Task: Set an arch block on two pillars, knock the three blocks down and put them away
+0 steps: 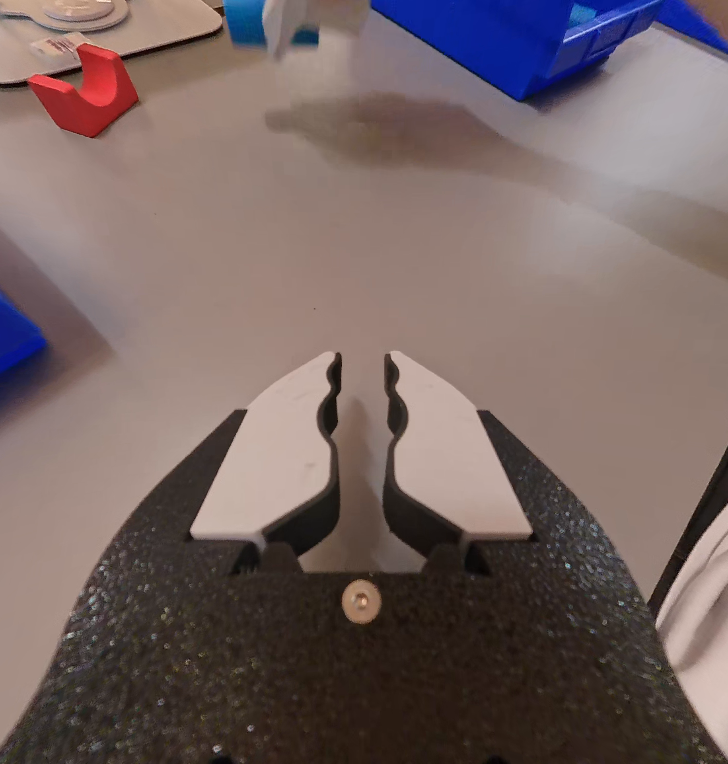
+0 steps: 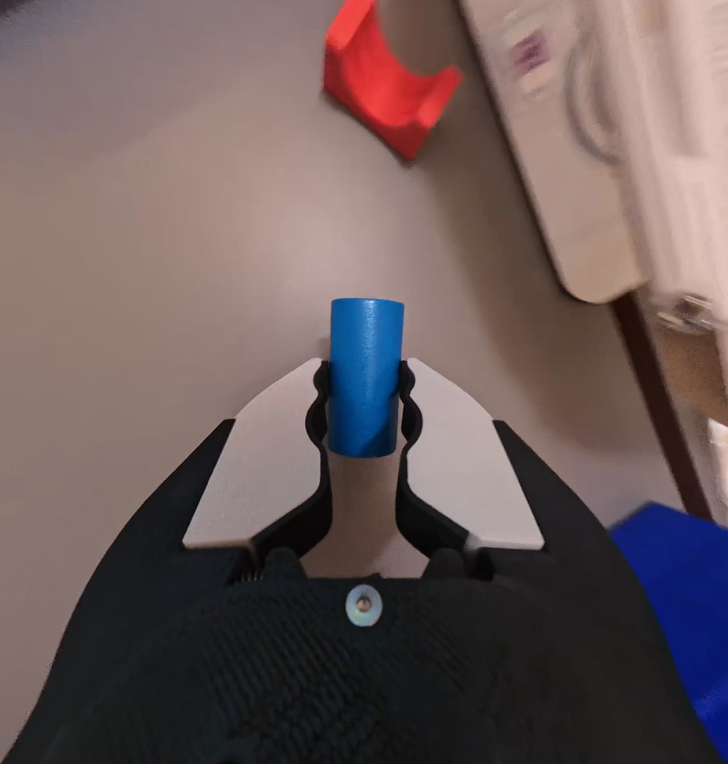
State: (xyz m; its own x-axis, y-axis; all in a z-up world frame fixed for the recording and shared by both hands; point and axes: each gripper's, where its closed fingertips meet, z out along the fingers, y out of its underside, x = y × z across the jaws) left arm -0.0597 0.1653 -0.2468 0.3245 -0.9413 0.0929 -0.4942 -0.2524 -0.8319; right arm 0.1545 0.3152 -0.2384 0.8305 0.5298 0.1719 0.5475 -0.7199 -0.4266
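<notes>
My right gripper (image 2: 365,361) is shut on a blue cylinder (image 2: 365,376) and holds it above the grey table. The cylinder sticks out past the fingertips. A red cradle block (image 2: 385,89) with a curved groove lies on the table ahead of it. In the left wrist view the same red cradle block (image 1: 85,89) sits at the far left, and the right gripper with the blue cylinder (image 1: 246,20) shows blurred at the top. My left gripper (image 1: 363,356) is empty over bare table, its jaws a small gap apart.
A blue bin (image 1: 519,41) stands at the far right and another blue bin (image 1: 2,330) at the left edge. A pale mat (image 1: 155,33) with a round white device lies at the far left. A person's pale sleeve (image 1: 709,599) is at the right.
</notes>
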